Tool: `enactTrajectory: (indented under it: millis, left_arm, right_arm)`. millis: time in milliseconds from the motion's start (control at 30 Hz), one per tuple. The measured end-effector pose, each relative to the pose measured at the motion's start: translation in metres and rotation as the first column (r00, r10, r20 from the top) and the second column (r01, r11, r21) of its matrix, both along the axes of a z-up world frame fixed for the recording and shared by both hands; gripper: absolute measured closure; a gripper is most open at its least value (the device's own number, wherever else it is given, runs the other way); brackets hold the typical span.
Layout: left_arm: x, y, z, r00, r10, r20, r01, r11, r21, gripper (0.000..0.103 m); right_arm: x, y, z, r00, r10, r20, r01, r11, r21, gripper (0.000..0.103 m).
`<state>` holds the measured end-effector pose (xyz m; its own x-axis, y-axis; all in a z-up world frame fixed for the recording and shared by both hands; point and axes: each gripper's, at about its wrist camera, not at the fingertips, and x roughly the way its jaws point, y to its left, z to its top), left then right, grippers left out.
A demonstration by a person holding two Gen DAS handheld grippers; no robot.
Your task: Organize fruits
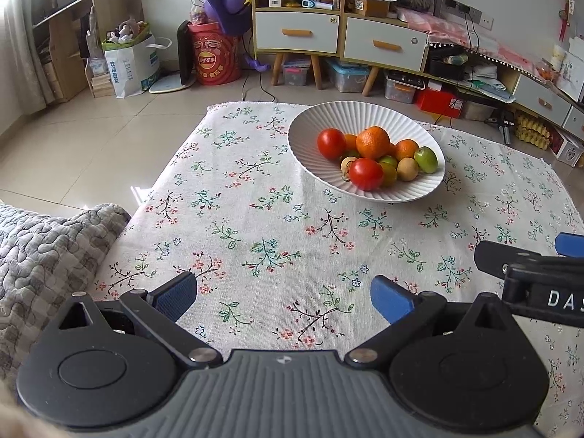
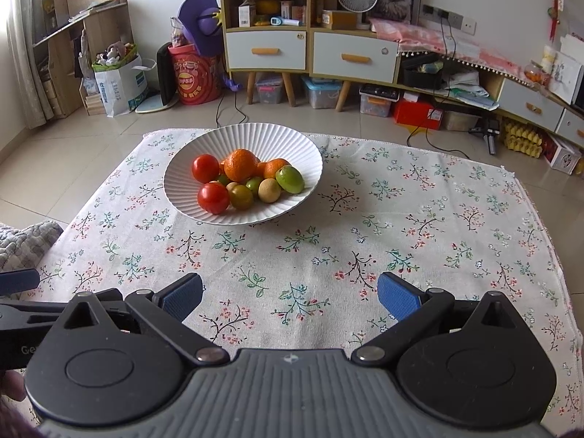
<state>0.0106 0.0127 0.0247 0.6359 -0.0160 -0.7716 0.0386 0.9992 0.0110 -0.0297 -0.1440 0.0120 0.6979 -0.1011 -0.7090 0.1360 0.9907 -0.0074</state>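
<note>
risk: we'd say the piled fruit could roll if one is pulled from under the top orange (image 1: 373,141); the shallow bowl (image 2: 204,215) could also slide on the cloth (image 1: 255,219).
left gripper (image 1: 284,298): our fingers apart, nothing held, low over the near cloth.
right gripper (image 2: 290,295): fingers apart, nothing held, near edge too.
fruit: all in the white ribbed bowl, far of both grippers, well apart; right of the left fingers, left of the right ones.
tomatoes (image 2: 213,198): nearest side of pile.

My matt black plastic left gripper (image 1: 284,297) hangs over floral woven cloth (image 1: 255,226); the white ribbed bowl (image 1: 365,116) looks glazed, tomatoes (image 1: 331,143) glossy
</note>
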Motion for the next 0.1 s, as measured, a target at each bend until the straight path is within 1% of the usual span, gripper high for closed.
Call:
enactTrajectory:
  millis: [100]
  left_arm:
    - [0.0005,0.0013,-0.0009,1.0,0.003,-0.007,-0.003,1.0,-0.001,0.007]
  right_arm:
    - [0.0004,0.0008,-0.0002,1.0,-0.002,0.0,0.002,1.0,-0.001,0.001]
